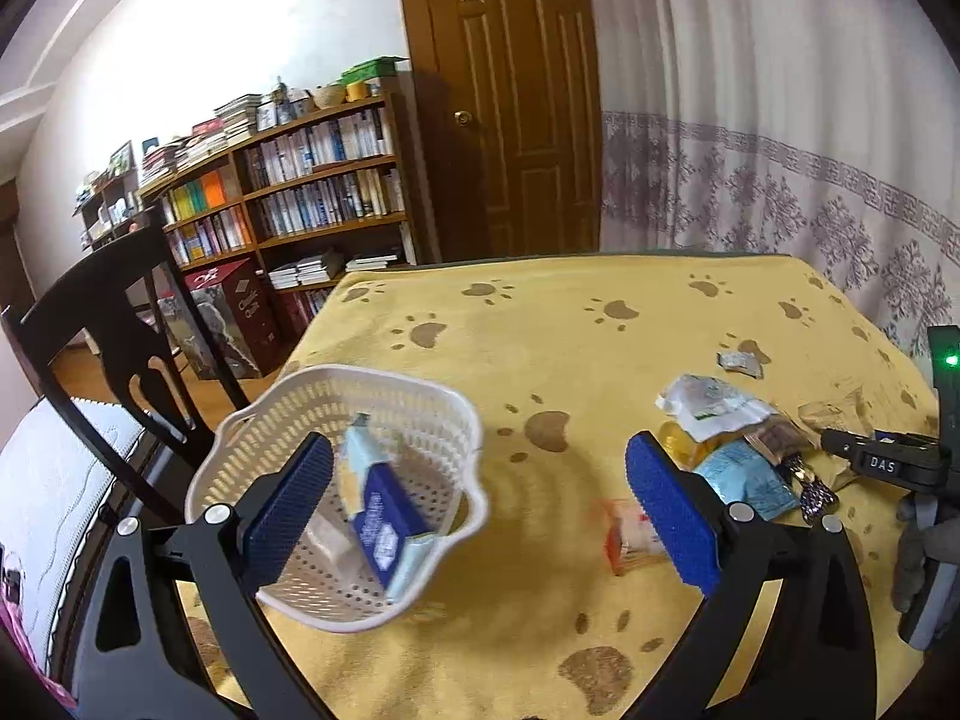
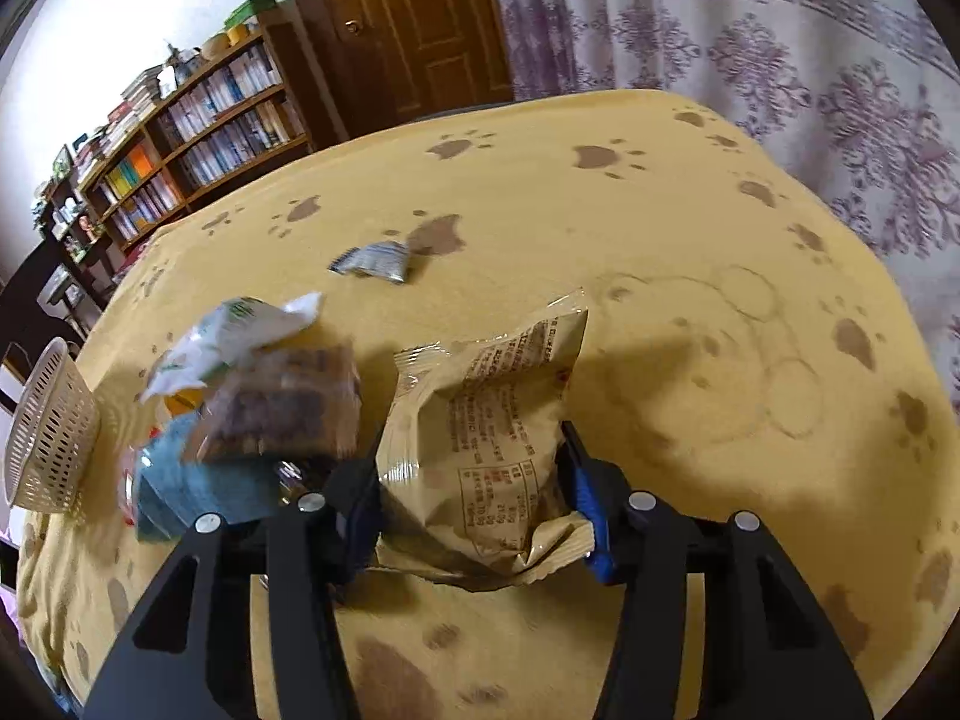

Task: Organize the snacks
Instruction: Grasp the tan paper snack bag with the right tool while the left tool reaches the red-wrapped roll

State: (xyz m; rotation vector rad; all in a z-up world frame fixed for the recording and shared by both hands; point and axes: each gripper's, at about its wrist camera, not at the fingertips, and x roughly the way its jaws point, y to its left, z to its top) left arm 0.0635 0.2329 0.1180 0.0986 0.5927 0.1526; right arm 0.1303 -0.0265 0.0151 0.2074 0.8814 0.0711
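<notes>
Between the right gripper and its blue pads sits a crinkly tan snack bag, pinched tight, back side up with small print and a nutrition table too fine to read, just above the yellow paw-print tablecloth. The left gripper is spread wide, holding nothing. A white perforated plastic basket sits by the table's left edge with a dark blue packet inside, writing blurred. More wrappers are piled on the cloth nearby; bookshelf, wooden door and patterned curtain behind
</notes>
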